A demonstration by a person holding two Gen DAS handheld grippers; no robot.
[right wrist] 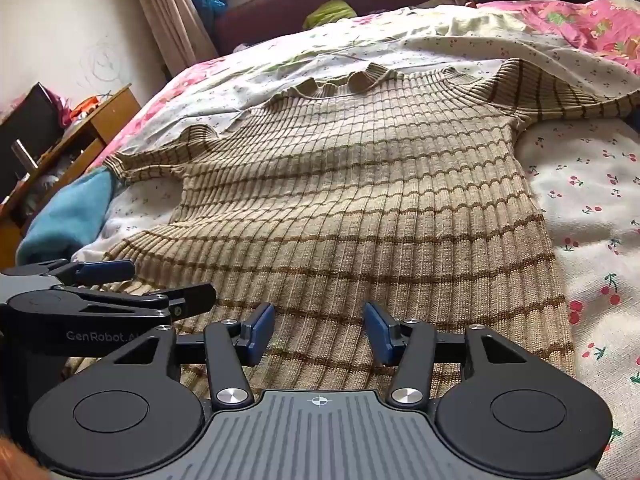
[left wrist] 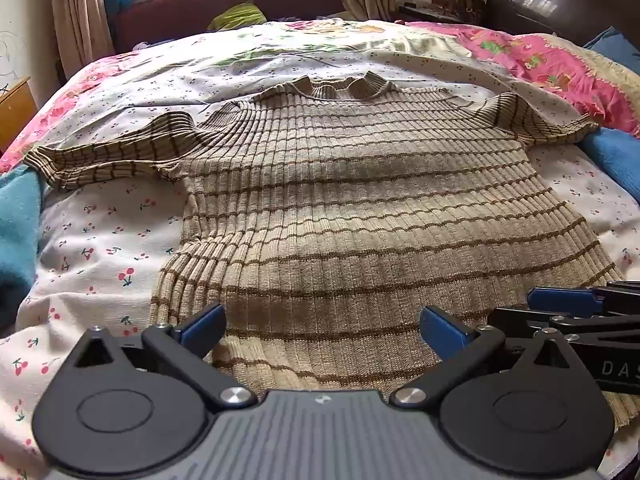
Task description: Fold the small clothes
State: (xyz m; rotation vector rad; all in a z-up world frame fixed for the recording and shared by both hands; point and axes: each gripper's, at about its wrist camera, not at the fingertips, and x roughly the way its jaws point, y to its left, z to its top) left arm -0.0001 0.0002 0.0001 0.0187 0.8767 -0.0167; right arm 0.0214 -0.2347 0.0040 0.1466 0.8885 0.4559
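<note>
A beige ribbed sweater [left wrist: 352,208] with thin brown stripes lies flat on the bed, collar at the far end, short sleeves spread to both sides. It also fills the right wrist view [right wrist: 360,200]. My left gripper [left wrist: 322,326] is open and empty, just above the sweater's near hem. My right gripper [right wrist: 320,330] is open and empty, also over the near hem. The right gripper shows at the right edge of the left wrist view [left wrist: 576,312]. The left gripper shows at the left of the right wrist view [right wrist: 120,284].
The bed has a white cherry-print sheet [left wrist: 100,248], a pink floral quilt [left wrist: 540,60] at the far right and blue fabric [left wrist: 16,232] at the left edge. A dark red headboard [left wrist: 224,4] and curtains stand behind. A wooden side table [right wrist: 80,140] stands left of the bed.
</note>
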